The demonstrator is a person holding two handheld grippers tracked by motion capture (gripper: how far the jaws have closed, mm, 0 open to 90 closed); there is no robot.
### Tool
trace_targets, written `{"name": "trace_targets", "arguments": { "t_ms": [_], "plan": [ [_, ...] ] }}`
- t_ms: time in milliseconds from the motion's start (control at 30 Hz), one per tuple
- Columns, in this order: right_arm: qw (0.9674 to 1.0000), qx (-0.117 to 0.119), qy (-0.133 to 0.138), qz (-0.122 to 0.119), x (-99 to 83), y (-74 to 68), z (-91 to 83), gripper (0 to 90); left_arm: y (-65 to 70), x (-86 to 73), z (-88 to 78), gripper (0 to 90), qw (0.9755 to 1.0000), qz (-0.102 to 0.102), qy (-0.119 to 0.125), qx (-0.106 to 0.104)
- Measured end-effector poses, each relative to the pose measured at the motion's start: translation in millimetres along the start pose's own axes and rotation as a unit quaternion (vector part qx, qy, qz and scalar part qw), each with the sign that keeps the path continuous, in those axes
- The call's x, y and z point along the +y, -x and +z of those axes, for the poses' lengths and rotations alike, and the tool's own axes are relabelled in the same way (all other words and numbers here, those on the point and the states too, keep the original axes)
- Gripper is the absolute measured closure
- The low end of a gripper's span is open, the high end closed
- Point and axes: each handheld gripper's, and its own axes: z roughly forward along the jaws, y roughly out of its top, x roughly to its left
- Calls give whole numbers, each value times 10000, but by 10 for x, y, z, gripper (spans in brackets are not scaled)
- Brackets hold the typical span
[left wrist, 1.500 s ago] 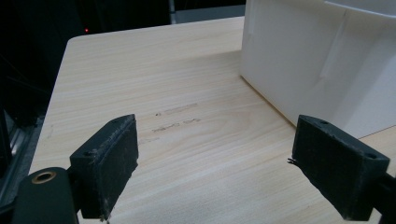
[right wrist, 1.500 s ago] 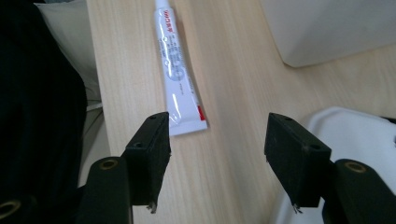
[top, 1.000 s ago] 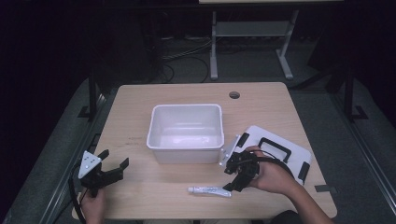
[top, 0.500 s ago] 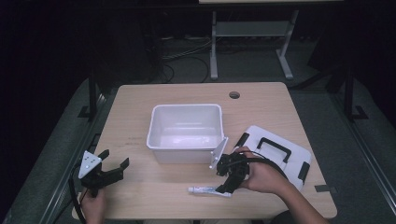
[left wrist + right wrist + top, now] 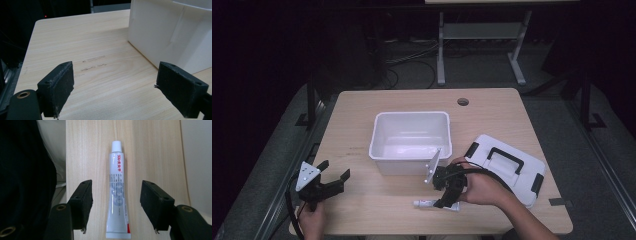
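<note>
Dark room all around, with a light wooden table (image 5: 362, 125) mid-frame in the high view. Dead centre sits an open white bin (image 5: 411, 141), probably where stuff ends up, and its lid (image 5: 507, 167) is parked at lower right so it's out of the way. The left gripper (image 5: 332, 181) hangs at lower left, jaws spread on nothing, likely just waiting. The right gripper (image 5: 116, 206) straddles the white tube (image 5: 118, 192) near the table's bottom edge; its jaws have just been closing but aren't touching it yet.
</note>
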Motion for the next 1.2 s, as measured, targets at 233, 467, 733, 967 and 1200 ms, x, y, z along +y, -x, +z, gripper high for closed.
{"name": "trace_targets", "arguments": {
  "t_ms": [233, 467, 733, 967, 1200],
  "plan": [
    [9999, 85, -89, 17, 44, 38, 128, 450, -8, 0, -6, 137, 10000, -3, 15, -3],
    [9997, 146, -177, 21, 67, 61, 239, 465, -12, 0, -9, 137, 10000, -9, 10, 2],
    [9996, 207, -192, 60, 57, 77, 307, 504, -16, 0, -14, 137, 10000, -3, 14, 5],
    [9995, 207, -230, 75, 37, 71, 362, 533, -11, 0, -11, 137, 10000, -6, 16, 2],
    [9995, 188, -263, 48, 35, 76, 408, 588, -16, -1, -15, 137, 10000, -9, 14, 4]
  ]
}}
